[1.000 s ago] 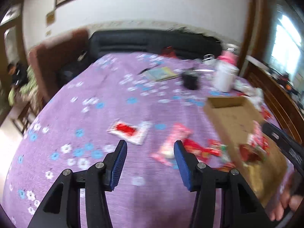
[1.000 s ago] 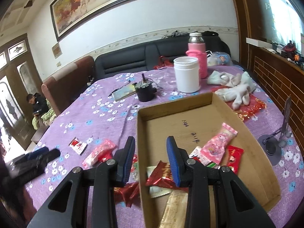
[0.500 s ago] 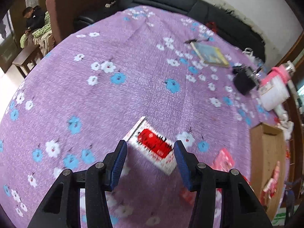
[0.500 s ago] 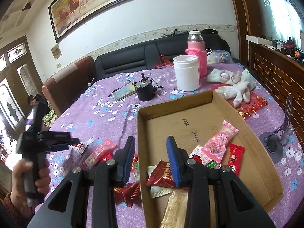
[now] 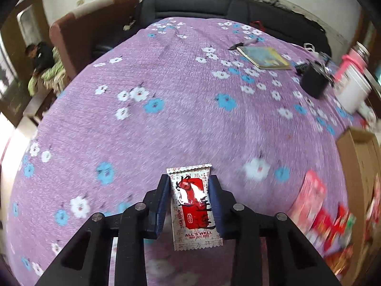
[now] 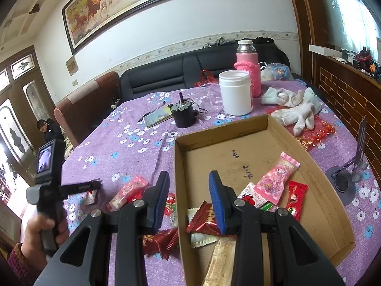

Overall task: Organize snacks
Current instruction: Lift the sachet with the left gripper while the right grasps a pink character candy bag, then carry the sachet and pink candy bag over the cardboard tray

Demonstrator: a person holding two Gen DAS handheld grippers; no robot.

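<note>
- Jaws of the left gripper (image 5: 189,202): closing, narrowly set, with a white-and-red foil snack sachet printed "ALL'S WELL" (image 5: 194,205) lying between the blue pads (image 5: 164,202); both pads are seen against its long edges, so a grip is judged to be forming or just formed.
- Jaws of the right gripper (image 6: 189,200): parted by a moderate gap, nothing held; positioned over the near left wall of the shallow brown cardboard tray (image 6: 321,181).
- Sachet location: on the purple flowered tablecloth (image 5: 166,119), well apart from the tray (seen only at the right margin of the left view).
- Done so far, as judged: several snacks are already lodged in the tray, among them a pink cartoon-printed packet (image 6: 276,178), a small red packet (image 6: 295,199) and a beige wafer bar (image 6: 220,259).
- Left to do: the gripped sachet is yet to be carried over; a pink-and-red wrapped snack (image 6: 128,191) and dark red foil packets (image 6: 159,240) lie outside the tray, just beside its left wall.
- Progress is estimated at roughly half.
</note>
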